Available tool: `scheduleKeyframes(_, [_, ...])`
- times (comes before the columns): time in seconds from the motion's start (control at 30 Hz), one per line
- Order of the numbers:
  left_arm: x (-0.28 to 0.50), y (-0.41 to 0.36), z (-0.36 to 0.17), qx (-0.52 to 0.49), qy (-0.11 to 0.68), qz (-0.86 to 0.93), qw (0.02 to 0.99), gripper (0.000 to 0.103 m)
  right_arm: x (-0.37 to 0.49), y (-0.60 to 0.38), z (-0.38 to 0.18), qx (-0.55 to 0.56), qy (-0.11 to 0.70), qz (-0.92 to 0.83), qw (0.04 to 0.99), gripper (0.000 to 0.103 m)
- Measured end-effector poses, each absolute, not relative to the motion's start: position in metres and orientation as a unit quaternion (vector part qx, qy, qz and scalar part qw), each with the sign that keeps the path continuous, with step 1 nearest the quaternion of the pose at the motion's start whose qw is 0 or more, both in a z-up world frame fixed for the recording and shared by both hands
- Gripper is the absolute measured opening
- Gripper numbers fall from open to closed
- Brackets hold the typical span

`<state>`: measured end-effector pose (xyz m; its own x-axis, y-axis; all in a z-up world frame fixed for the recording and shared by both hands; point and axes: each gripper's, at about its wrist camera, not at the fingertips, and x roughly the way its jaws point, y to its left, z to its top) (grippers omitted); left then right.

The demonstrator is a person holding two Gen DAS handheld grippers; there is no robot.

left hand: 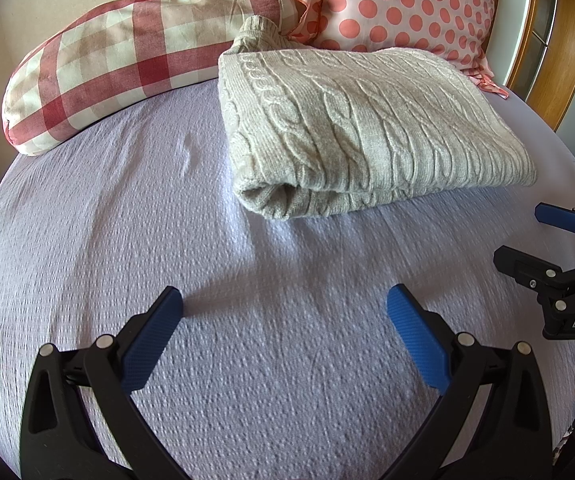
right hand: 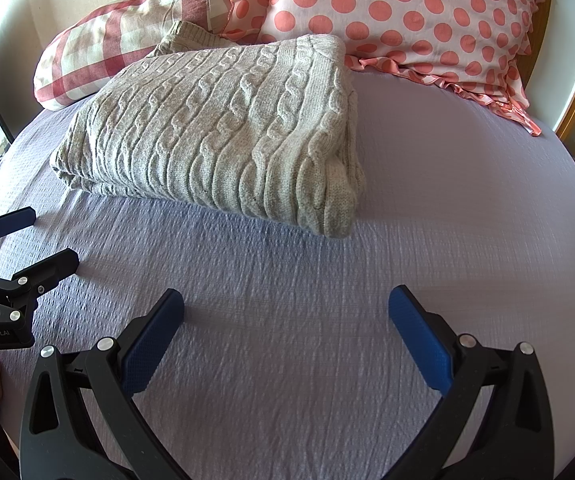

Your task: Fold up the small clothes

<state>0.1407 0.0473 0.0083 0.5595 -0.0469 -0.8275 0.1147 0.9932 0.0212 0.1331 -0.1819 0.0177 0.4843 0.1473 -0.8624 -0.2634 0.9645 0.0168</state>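
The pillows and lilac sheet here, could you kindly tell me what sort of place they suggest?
Most likely a bedroom: a bed with a lilac sheet, a checked pillow and a polka-dot pillow at its head, and a folded cable-knit sweater lying on it.

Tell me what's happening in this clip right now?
A person holds two grippers over a bed. A grey cable-knit sweater lies folded on the lilac sheet, its far edge against a checked pillow and a dotted pillow. Neither the left gripper nor the right gripper touches it; both are open and empty, short of the sweater.
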Motion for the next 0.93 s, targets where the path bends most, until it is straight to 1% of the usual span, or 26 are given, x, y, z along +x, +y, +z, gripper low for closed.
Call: scheduleKeyframes(0.93, [0.143,0.0455,0.0087,0.037,0.466,-0.048,0.883,0.101,0.133,-0.182,0.0178,-0.059,0.493,0.119,0.86,0.102])
